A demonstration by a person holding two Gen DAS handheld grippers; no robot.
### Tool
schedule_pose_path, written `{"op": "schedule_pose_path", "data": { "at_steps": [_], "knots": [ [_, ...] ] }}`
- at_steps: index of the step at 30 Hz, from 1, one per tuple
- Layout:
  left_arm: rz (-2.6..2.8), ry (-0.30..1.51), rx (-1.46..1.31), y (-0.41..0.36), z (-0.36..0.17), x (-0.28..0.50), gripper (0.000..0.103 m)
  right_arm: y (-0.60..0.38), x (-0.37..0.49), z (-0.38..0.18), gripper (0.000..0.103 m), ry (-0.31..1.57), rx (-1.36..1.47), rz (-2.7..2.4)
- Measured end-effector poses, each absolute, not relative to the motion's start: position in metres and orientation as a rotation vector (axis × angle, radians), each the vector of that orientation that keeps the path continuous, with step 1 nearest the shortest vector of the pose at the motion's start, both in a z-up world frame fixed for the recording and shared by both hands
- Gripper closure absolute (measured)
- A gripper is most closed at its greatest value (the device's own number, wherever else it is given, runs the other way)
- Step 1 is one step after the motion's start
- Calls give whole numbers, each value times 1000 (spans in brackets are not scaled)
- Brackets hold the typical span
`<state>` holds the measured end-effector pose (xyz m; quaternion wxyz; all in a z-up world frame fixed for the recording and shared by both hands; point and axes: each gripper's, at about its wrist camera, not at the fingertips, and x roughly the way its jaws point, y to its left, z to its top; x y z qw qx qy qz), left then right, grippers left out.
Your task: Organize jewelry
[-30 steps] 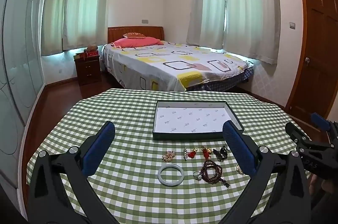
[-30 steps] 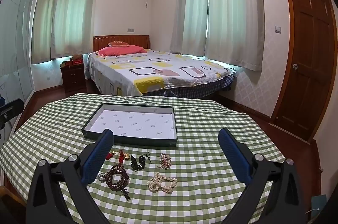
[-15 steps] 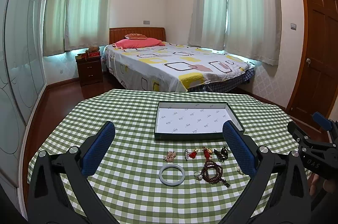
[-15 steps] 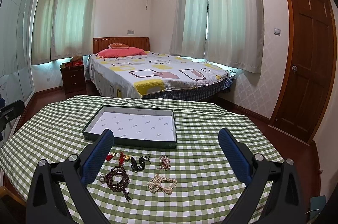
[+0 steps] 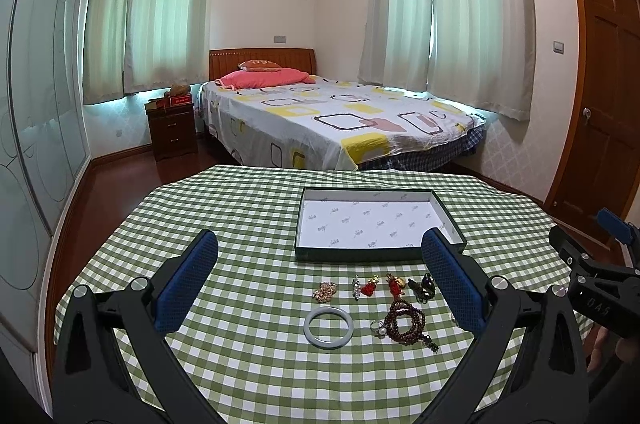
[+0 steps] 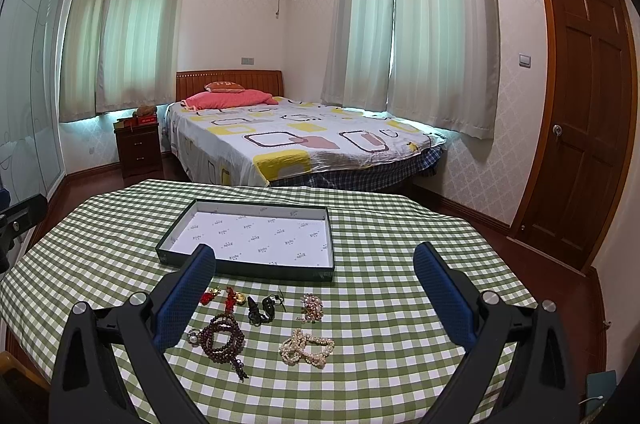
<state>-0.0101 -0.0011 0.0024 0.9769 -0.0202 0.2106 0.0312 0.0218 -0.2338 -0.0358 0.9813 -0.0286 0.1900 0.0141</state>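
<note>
While both my left claw [image 5: 320, 278] and right claw [image 6: 316, 282] are hanging spread and unloaded, the tray [image 6: 256, 266] is sitting bare, jewelry lying outside it on the worktop [image 6: 380, 304].

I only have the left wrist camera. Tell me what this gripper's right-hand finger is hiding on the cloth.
Observer: A heap of pearl beads lies there, to the right of the dark bead bracelet.
Operator: Report anything else on that side.
Observer: A sparkly brooch-like piece sits beyond the pearls, just short of the tray.
Operator: Give me the right gripper's state.
Observer: The right gripper is wide open, with nothing between its fingers.
</note>
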Motion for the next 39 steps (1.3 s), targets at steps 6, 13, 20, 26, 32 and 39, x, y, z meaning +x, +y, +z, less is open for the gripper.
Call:
{"op": "schedule_pose_path", "data": {
  "at_steps": [6,13,20,26,32,39],
  "knots": [
    [64,424,-40,-1,3,-11,4,-234,22,-36,6,382,-58,29],
    [65,425,-40,-1,2,-11,4,-233,22,-36,6,381,-59,28],
    [65,425,-41,-1,2,-11,4,-233,21,-35,6,381,-60,28],
    [66,424,-41,-1,1,-12,4,-233,21,-35,6,380,-60,28],
    [69,425,-41,0,0,-13,4,-232,21,-35,6,381,-61,29],
    [69,425,-39,0,-1,-13,4,-233,21,-36,6,379,-60,28]
  ]
}}
